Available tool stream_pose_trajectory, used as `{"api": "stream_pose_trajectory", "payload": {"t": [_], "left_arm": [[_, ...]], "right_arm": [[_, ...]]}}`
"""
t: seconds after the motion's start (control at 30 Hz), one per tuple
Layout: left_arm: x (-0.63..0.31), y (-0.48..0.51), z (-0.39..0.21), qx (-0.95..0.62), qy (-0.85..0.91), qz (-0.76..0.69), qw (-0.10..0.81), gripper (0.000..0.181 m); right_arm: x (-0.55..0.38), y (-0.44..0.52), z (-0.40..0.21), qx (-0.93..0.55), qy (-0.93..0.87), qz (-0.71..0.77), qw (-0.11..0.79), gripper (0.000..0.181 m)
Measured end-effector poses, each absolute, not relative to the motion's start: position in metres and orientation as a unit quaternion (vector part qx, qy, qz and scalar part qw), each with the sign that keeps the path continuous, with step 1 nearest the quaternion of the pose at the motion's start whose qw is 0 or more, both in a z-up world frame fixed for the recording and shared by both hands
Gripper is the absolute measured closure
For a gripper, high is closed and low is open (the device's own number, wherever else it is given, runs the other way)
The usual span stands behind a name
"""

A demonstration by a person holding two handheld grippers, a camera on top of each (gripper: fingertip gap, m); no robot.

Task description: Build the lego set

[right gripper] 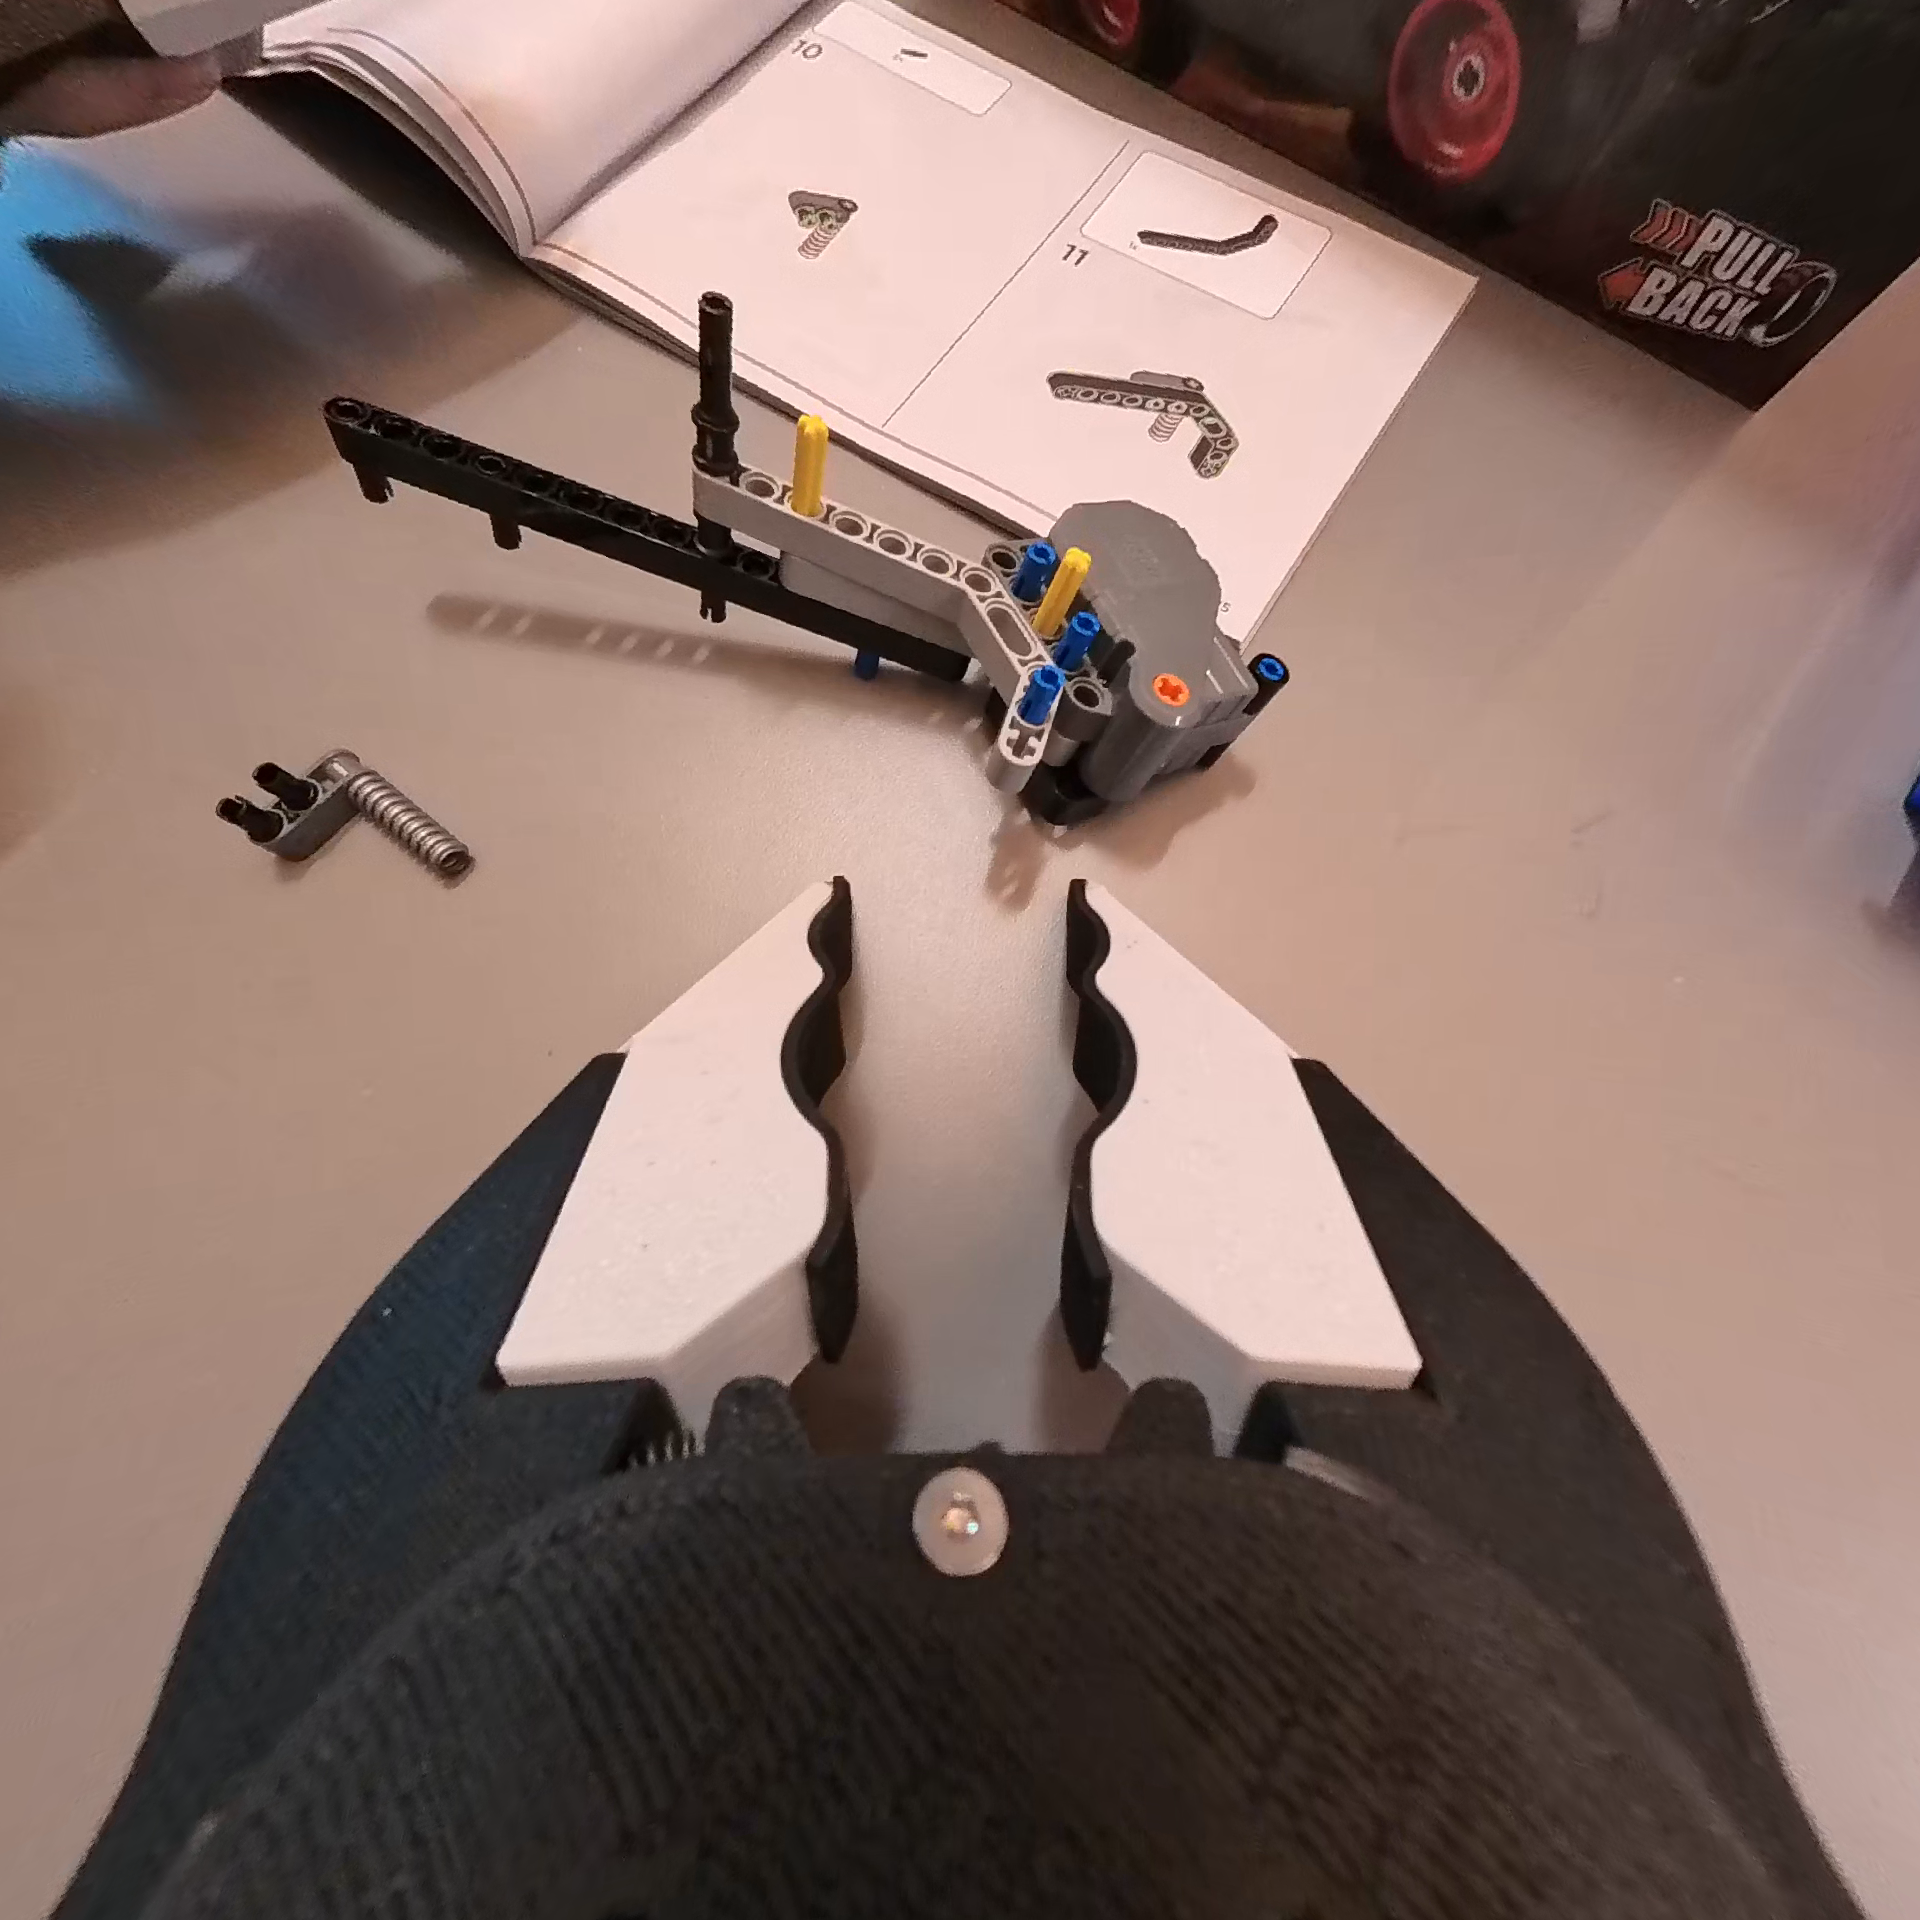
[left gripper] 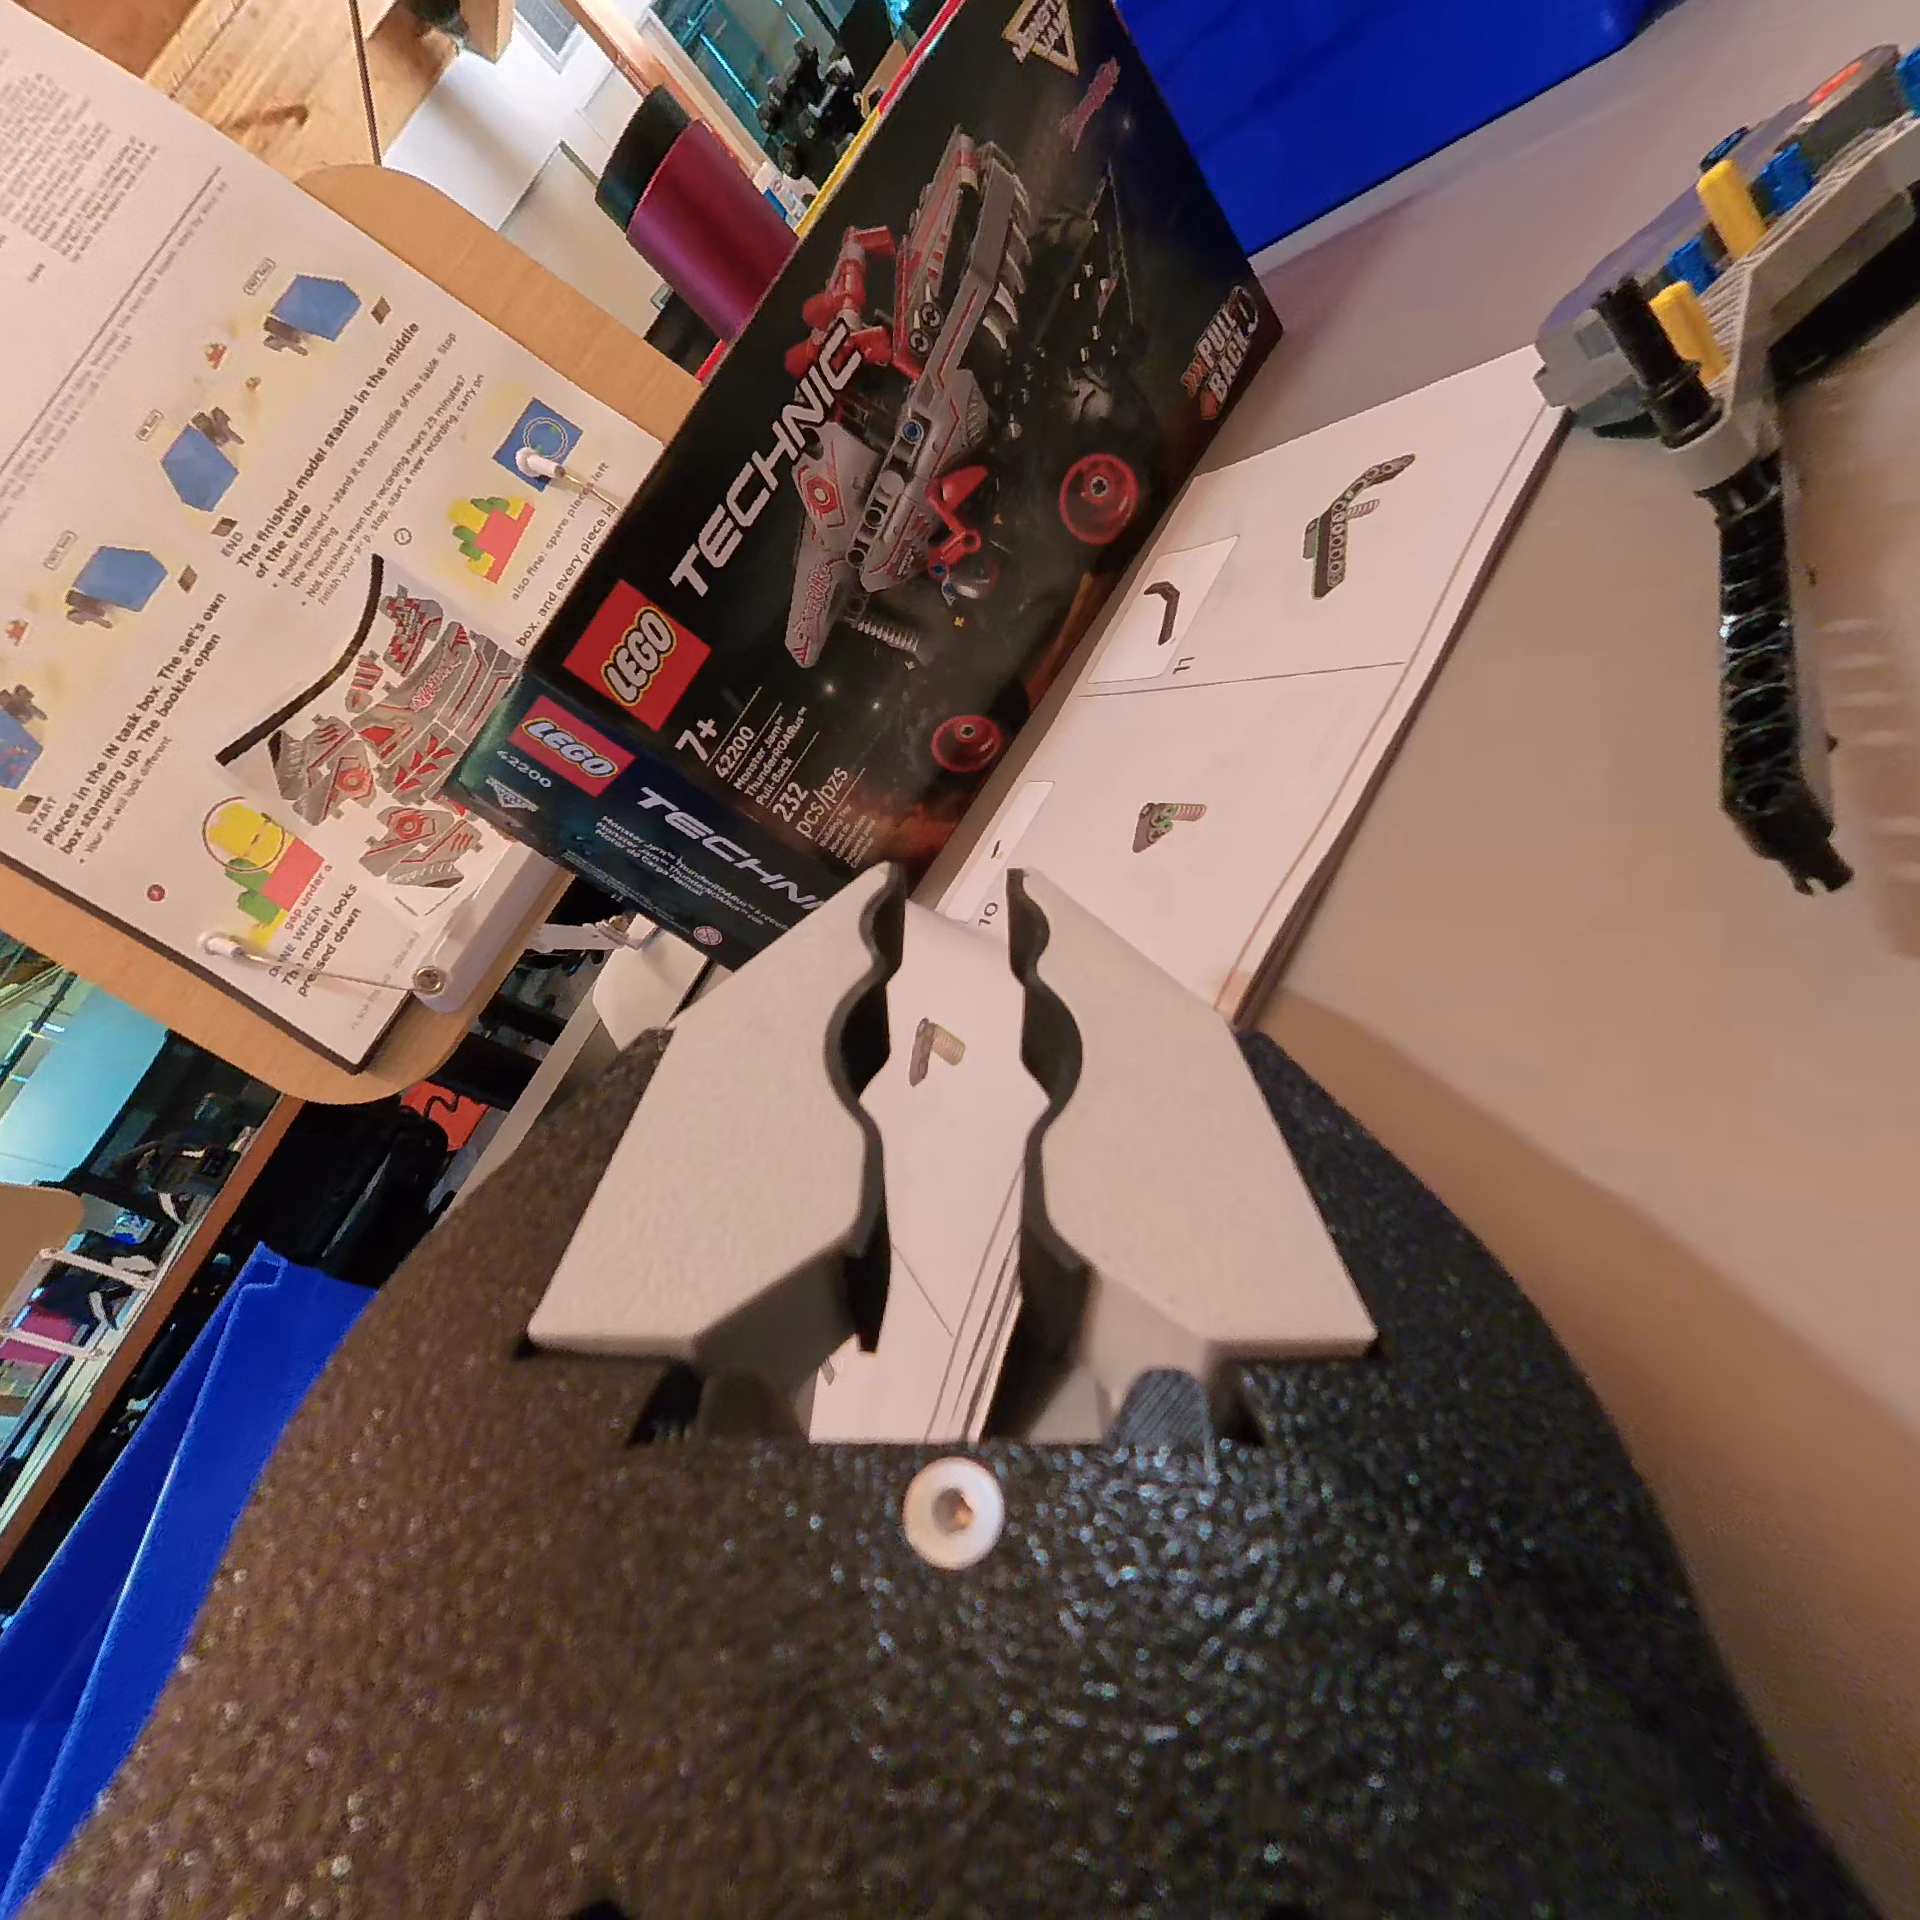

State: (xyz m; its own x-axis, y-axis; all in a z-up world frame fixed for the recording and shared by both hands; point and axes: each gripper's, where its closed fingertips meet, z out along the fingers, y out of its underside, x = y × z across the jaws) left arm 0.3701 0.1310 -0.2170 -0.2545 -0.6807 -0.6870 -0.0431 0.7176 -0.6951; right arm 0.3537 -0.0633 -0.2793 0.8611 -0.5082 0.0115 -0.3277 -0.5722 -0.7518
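The partly built model [right gripper: 935, 582] lies on the grey table: a long black beam, a grey angled beam with yellow and blue pins, and a grey motor block. It also shows at the right of the left wrist view [left gripper: 1714, 343]. A small grey piece with two black pins and a metal spring [right gripper: 348, 810] lies apart at the left. The open instruction booklet [right gripper: 1039, 260] lies behind the model. My right gripper [right gripper: 956, 894] is open and empty, just short of the model. My left gripper [left gripper: 951, 894] is open and empty above the booklet [left gripper: 1299, 644].
The set's box [left gripper: 883, 520] stands behind the booklet, and its side shows in the right wrist view [right gripper: 1662, 208]. A wooden stand holds an instruction sheet [left gripper: 260, 520] at the left. Blue bins [left gripper: 1403, 94] stand at the back and lower left. A blurred shape [right gripper: 104, 291] is at the left.
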Motion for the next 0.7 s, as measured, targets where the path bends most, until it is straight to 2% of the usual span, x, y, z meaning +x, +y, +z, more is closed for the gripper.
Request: {"api": "stream_pose_trajectory", "payload": {"t": [0.27, 0.47, 0.7], "left_arm": [[0.370, 0.137, -0.210, -0.263, 0.727, -0.299, 0.560, 0.164], [0.355, 0.150, -0.180, -0.315, 0.688, -0.359, 0.546, 0.163], [0.298, 0.229, -0.138, -0.387, 0.632, -0.380, 0.553, 0.163]], "right_arm": [[0.354, -0.063, -0.279, -0.879, 0.238, -0.113, 0.397, 0.142], [0.352, -0.062, -0.279, -0.882, 0.228, -0.116, 0.396, 0.146], [0.351, -0.061, -0.279, -0.881, 0.231, -0.104, 0.400, 0.156]]}}
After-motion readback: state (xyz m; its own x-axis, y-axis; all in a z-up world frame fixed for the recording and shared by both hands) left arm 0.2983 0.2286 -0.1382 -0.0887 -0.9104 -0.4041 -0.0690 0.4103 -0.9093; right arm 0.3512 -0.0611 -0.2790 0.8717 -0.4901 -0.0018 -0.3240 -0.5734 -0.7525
